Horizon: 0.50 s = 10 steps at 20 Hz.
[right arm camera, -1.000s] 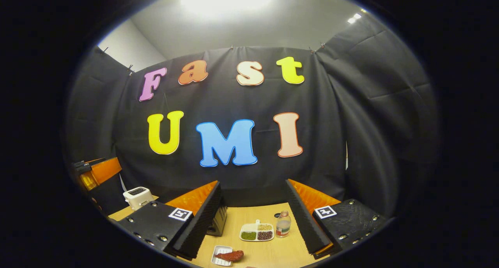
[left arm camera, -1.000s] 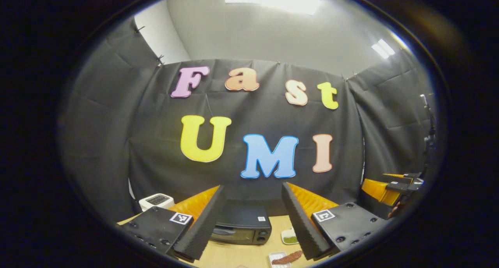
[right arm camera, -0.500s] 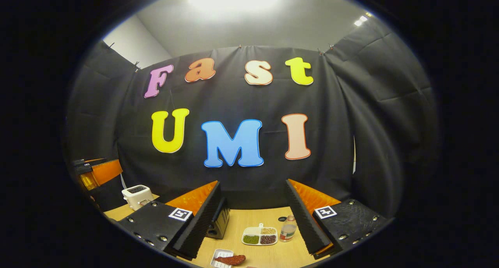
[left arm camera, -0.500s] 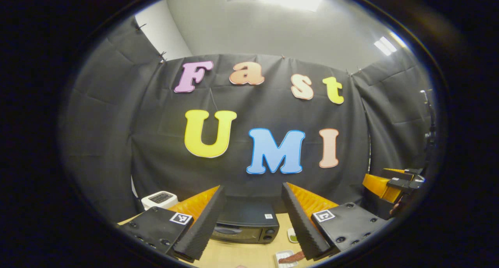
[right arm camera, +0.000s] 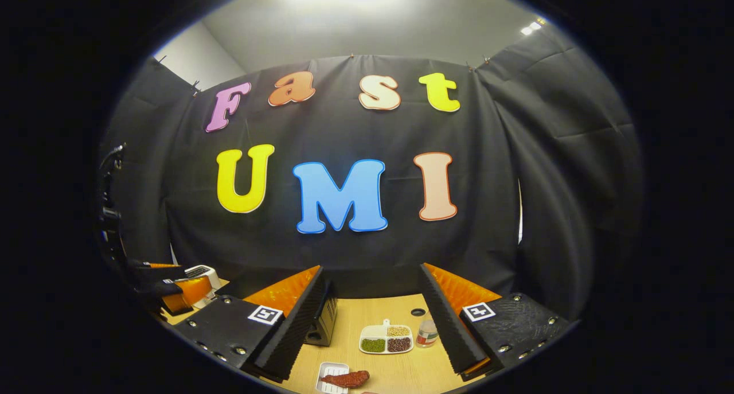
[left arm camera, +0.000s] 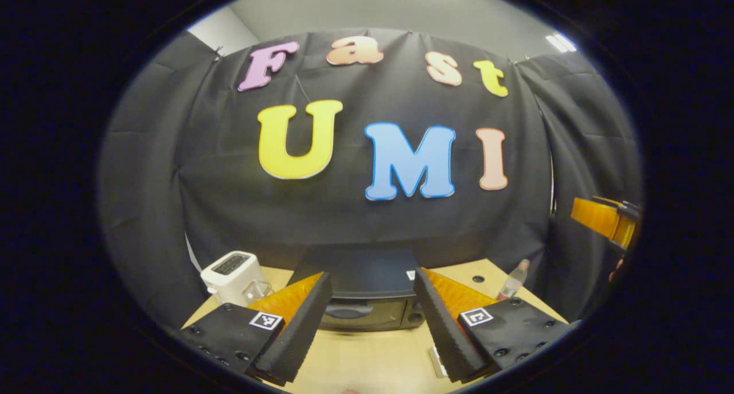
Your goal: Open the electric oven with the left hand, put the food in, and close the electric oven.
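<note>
Plainly, the left gripper [left arm camera: 371,319] is held with its two fingers spread wide apart and nothing is gripped between them. Seen through that gap in the left gripper view, at 12 o'clock from the fingertips, is the oven [left arm camera: 367,293], standing at the back of the wooden table [left arm camera: 367,362] with its door shut; the door handle [left arm camera: 348,311] is seen straight ahead and is not touched. A white toaster [left arm camera: 233,276] is placed just beside the oven at 10 o'clock, and a small bottle [left arm camera: 512,279] stands at 2 o'clock, well apart from the oven. At 3 o'clock, near the edge of that view, part of the other gripper is seen held above the table.

The right gripper [right arm camera: 373,319] is likewise held open, with nothing between its fingers. In the right gripper view, a white tray [right arm camera: 331,378] bearing a reddish-brown piece of food [right arm camera: 346,378] is seen on the table at 6 o'clock, close below the fingers. A divided dish [right arm camera: 386,340] of beans and grains lies at 12 o'clock, with the bottle touching or just beside it at 1 o'clock. A corner of the oven is seen behind the left-hand finger at 9 o'clock.
</note>
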Motion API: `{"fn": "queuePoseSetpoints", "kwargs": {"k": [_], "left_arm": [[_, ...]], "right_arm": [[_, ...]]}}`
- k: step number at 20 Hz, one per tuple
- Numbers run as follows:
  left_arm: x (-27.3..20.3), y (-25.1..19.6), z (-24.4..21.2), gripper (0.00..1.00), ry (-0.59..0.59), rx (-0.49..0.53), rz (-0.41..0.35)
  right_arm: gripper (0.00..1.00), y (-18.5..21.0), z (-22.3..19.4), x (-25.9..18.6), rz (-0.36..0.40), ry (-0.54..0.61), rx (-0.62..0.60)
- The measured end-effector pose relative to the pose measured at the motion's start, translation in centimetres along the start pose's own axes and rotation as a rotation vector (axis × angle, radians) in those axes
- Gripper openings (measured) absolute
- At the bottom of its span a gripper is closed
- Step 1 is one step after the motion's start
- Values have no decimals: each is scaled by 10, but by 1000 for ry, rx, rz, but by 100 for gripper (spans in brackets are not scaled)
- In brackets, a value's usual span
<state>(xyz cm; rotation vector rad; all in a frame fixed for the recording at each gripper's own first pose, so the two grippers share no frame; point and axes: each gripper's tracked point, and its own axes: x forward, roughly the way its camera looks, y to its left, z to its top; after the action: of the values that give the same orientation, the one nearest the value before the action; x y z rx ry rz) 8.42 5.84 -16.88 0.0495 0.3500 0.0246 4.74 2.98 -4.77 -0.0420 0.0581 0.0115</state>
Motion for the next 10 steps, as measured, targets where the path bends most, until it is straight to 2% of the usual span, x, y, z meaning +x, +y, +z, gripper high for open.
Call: {"fn": "queuePoseSetpoints", "kwargs": {"k": [2,7,9,10], "left_arm": [[20,9,-25,100,47,-19,19],[86,25,-64,97,156,-12,21],[111,32,-78,100,192,-18,18],[123,34,-86,97,212,-24,21]], "right_arm": [[98,-3,-9,5,-12,22,-11],[98,-9,-32,7,-47,84,-18],[98,-14,-38,5,-67,102,-24],[98,-17,-40,4,-78,110,-29]]}}
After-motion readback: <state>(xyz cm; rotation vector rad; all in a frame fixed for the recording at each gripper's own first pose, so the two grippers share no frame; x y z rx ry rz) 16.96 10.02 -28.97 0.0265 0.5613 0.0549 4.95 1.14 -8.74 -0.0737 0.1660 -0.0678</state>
